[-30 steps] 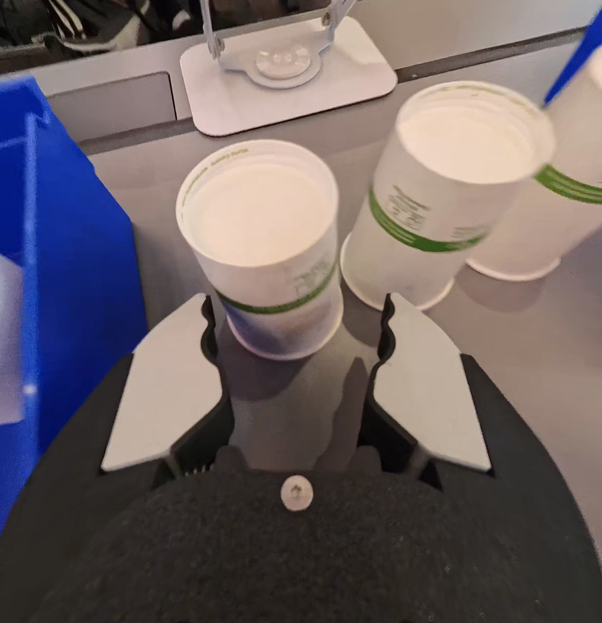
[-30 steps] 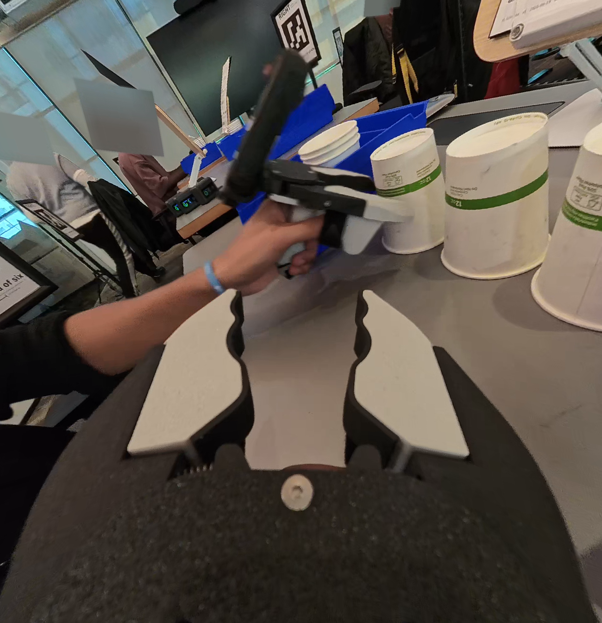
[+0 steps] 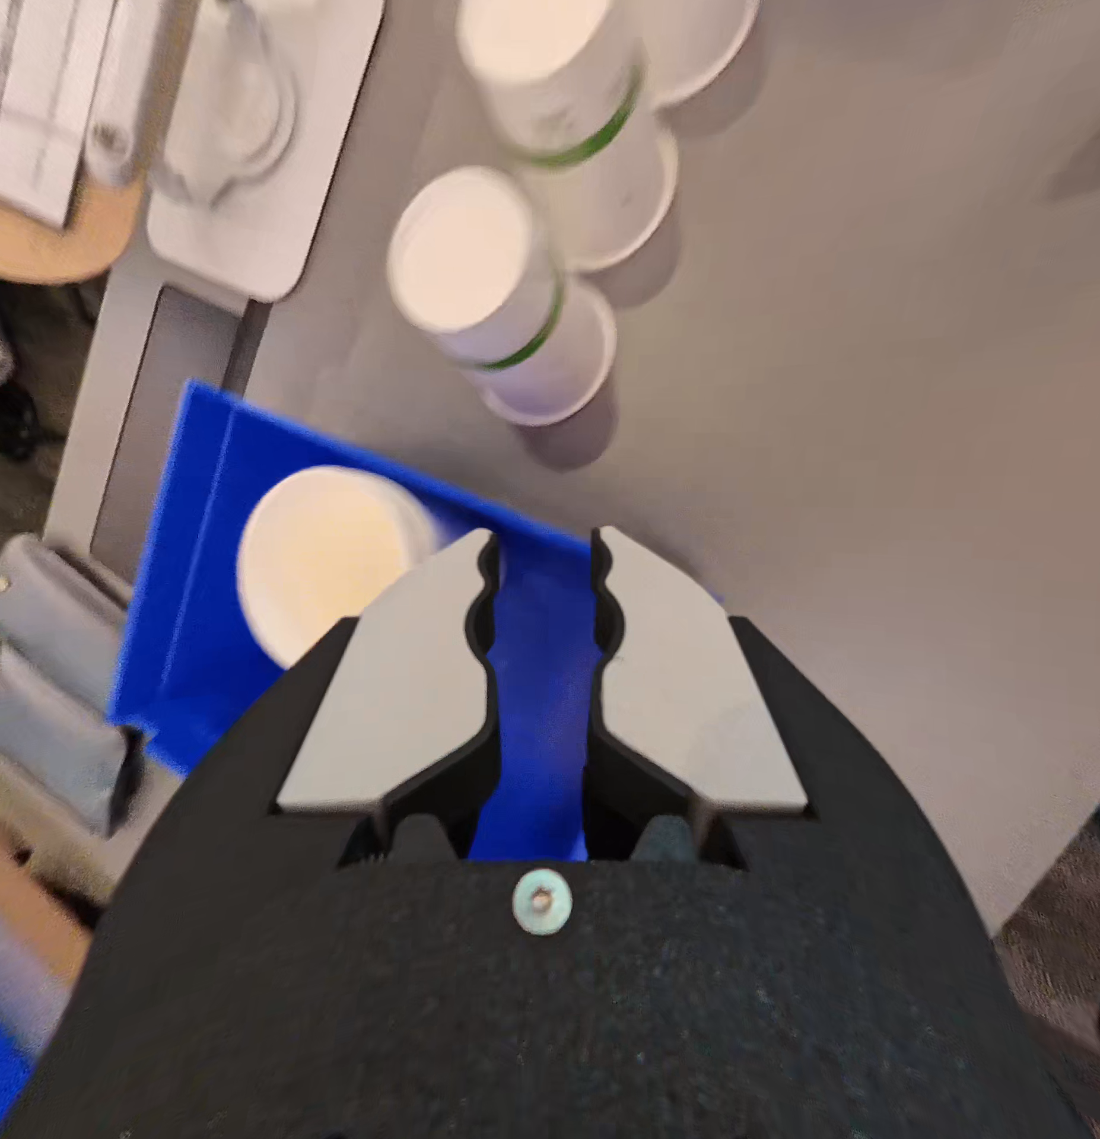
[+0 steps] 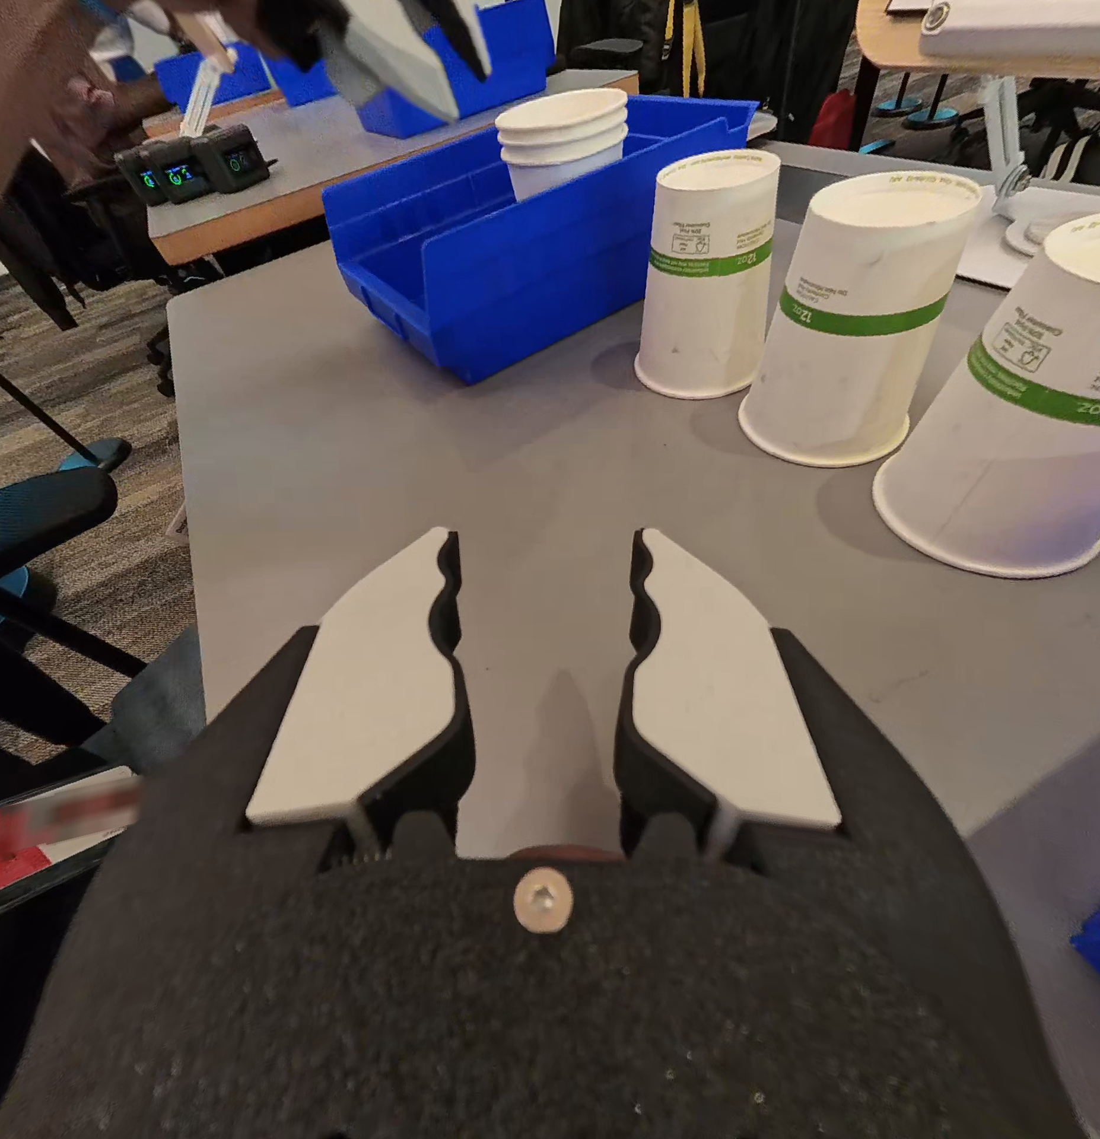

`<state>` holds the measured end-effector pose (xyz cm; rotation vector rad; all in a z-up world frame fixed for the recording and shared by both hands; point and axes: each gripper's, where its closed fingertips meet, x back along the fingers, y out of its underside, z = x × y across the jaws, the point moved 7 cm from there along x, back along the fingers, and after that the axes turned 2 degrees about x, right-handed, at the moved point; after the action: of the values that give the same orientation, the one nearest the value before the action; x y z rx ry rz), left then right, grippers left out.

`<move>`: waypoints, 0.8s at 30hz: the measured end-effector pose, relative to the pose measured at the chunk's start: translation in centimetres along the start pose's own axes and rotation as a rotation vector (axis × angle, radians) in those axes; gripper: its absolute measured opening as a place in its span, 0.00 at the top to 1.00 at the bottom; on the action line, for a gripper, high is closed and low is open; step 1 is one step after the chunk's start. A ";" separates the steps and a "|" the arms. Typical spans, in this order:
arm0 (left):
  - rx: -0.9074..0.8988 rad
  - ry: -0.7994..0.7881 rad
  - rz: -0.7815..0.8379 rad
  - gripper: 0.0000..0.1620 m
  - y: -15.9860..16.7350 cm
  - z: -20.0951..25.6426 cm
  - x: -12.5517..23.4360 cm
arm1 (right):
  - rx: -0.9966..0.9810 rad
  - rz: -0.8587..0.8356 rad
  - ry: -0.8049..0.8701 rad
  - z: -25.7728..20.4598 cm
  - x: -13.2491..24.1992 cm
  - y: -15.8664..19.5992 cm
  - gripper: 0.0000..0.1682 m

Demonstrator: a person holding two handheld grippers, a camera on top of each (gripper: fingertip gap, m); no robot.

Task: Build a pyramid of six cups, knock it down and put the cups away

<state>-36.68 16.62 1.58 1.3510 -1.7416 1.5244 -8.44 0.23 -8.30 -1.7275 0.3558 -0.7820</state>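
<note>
Both tongs (image 3: 542, 542) (image 4: 544, 542) empty, left above bin (image 3: 184, 604).

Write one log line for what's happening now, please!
left gripper: open, empty, above blue plastic bin | stack of white paper cups: in bin | right gripper: open, empty

Rightmost cup (image 4: 1028, 419) cropped by the frame edge; stacked cups (image 3: 325, 555) motion-blurred.

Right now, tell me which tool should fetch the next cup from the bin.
Left. The left tool hangs open above the blue plastic bin beside its nested white paper cups; the right tool is over bare table.
</note>
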 end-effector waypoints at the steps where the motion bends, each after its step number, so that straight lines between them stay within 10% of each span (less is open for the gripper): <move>1: 0.000 0.029 -0.055 0.84 0.5 -1.6 -0.3 | 0.002 0.002 -0.002 0.0 0.0 0.0 0.69; 24: 0.035 0.261 -0.177 0.98 2.5 -7.3 -3.6 | -0.060 -0.004 -0.026 0.6 -0.2 0.4 0.70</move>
<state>-39.18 24.45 -0.59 1.2242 -1.4048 1.5593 -8.12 0.70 -8.77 -1.7934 0.3616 -0.7577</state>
